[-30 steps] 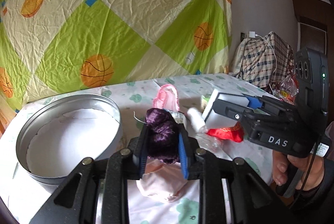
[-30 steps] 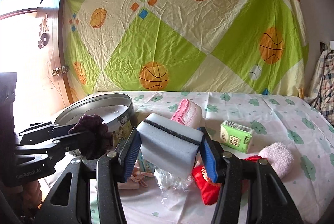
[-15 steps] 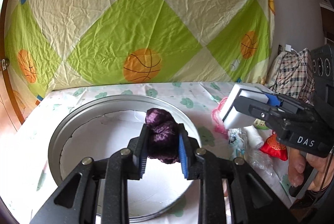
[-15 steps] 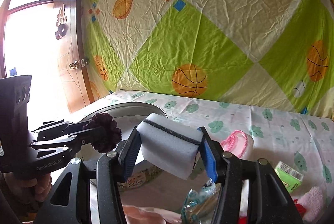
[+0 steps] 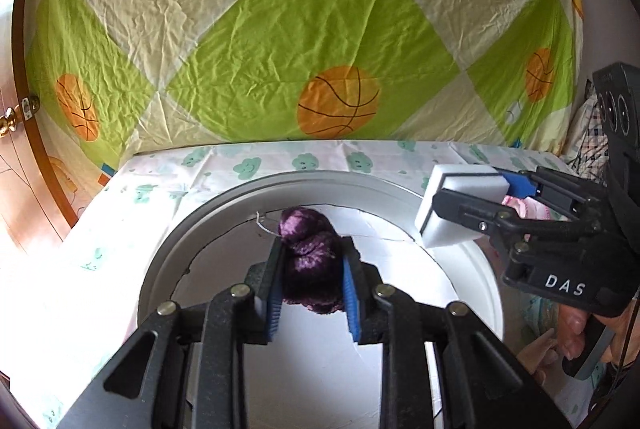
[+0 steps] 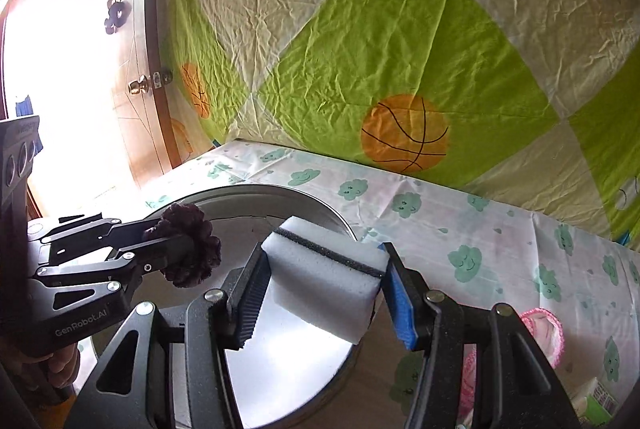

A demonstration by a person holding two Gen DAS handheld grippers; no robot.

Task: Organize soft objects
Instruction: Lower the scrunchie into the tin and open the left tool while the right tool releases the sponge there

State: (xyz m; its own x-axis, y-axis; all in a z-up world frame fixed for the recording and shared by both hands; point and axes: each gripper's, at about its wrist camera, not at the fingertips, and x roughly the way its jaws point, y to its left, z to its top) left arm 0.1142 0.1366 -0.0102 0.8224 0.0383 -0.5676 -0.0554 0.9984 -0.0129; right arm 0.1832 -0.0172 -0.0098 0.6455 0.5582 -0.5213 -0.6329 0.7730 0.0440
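Far left, a brown wooden door (image 6: 136,101) with a gold knob (image 6: 138,87) stands beside bright light. Next to it the left claw (image 6: 188,249) bears the words "GenRobot.AI" in white on its black body. It is clenched on a purple yarn ball (image 5: 310,261), squeezed between its blue pads. The yarn ball hangs over the round metal tin (image 5: 160,249), above the white bottom. A thin white thread sticks out from the yarn.

The tin sits on the desk (image 5: 152,181), which wears a white cloth with little green smiling clouds. The near part of the tin is hidden behind the black claw arms.

Behind the desk hangs a big crinkly sheet (image 5: 280,29) in green and cream, with orange basketballs, orange footballs and small blue and orange squares.

Further right, the right claw (image 5: 460,205) shows the white letters "DAS" on its side. It is clenched on a white sponge (image 6: 324,273) with a dark stripe through it. The sponge hangs over the right edge of the tin.

Right of that, a pink knit thing (image 6: 540,325) lies on the desk, partly hidden by the right claw. In the bottom right corner peeks a green and white box (image 6: 596,401), cut off, with writing too small to read. A checked cloth (image 5: 588,133) at the far right is mostly hidden too.
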